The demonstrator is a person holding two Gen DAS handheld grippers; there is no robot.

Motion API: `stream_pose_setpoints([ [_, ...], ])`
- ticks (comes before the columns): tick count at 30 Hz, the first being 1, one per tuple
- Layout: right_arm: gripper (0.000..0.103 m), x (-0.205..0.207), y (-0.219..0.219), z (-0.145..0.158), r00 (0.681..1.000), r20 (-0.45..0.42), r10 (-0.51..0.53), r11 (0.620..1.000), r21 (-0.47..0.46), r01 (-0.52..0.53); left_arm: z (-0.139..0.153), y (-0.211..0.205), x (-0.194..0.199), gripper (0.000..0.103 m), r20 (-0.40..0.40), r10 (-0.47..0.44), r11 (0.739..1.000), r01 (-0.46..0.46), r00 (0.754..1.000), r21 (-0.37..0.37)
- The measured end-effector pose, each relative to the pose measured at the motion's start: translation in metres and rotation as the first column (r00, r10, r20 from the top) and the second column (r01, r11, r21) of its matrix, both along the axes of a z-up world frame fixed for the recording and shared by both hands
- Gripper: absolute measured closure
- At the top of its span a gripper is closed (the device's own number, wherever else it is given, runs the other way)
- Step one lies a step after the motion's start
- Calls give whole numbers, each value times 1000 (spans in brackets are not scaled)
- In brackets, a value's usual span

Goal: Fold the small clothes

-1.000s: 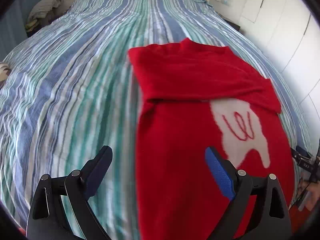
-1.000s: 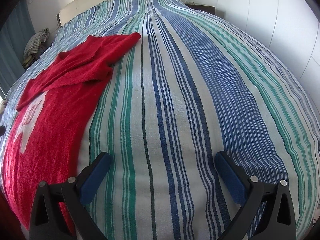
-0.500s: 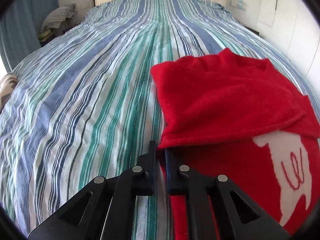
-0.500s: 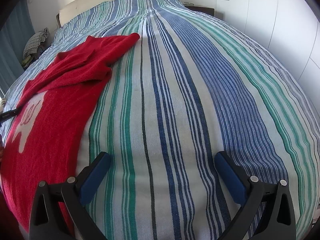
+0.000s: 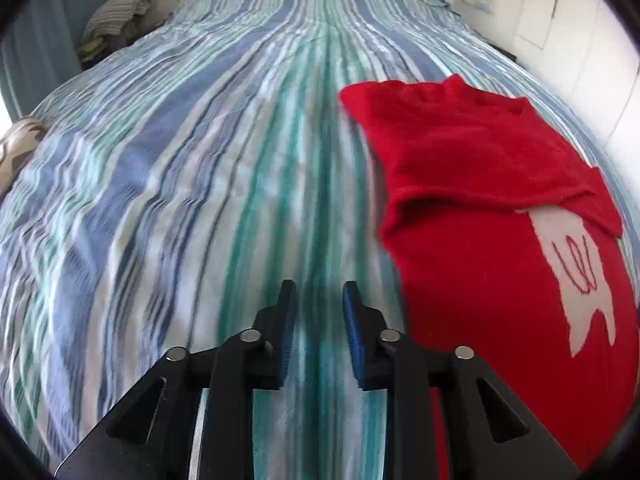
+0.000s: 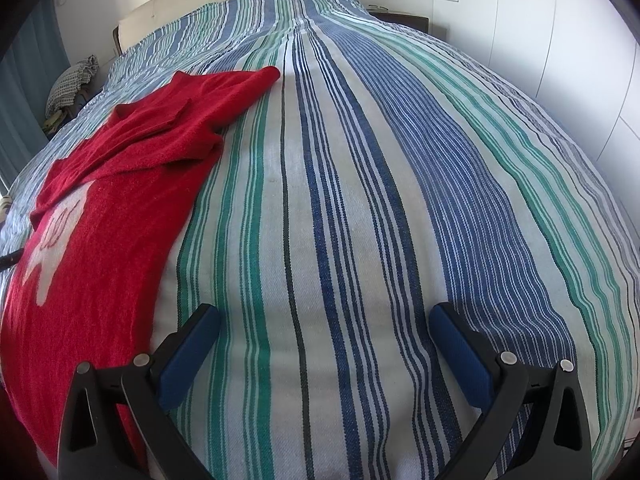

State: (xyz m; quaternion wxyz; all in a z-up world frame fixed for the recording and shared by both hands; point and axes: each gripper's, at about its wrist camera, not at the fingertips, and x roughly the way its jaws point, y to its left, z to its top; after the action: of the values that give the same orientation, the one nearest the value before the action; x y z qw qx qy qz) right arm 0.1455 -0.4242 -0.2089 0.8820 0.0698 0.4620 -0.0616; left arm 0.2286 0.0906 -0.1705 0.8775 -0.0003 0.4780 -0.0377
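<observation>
Both wrist views skim low up the bed (image 5: 200, 160) toward the headboard — sharing the red sweater (image 5: 480, 220).

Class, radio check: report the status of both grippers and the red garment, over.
Left gripper narrowly open, empty, beside red sweater. Right gripper wide open, over striped bedspread. Sweater sleeves folded in, lower body flat. Nothing in the way.
</observation>
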Motion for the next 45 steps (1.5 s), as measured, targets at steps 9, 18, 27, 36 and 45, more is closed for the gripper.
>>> stream_pose_setpoints([
  [9,0,-4,2,1,1000,3,-5,1000,-14,5,8,26,-88,13,19,136,988,-134,991,-77],
  [18,0,-7,6,-1,1000,7,-8,999,-43,8,-7,47,-92,13,-22,188,979,-190,982,-79],
  [27,0,-8,7,-1,1000,12,-7,999,-47,8,-8,41,-92,11,-34,183,982,-184,983,-37],
  [36,0,-8,8,-1,1000,12,-8,999,-47,8,-10,37,-91,9,-33,181,984,-181,983,0],
  [45,0,-8,8,-1,1000,12,-7,999,-49,8,-13,37,-89,7,-46,176,984,-175,983,13],
])
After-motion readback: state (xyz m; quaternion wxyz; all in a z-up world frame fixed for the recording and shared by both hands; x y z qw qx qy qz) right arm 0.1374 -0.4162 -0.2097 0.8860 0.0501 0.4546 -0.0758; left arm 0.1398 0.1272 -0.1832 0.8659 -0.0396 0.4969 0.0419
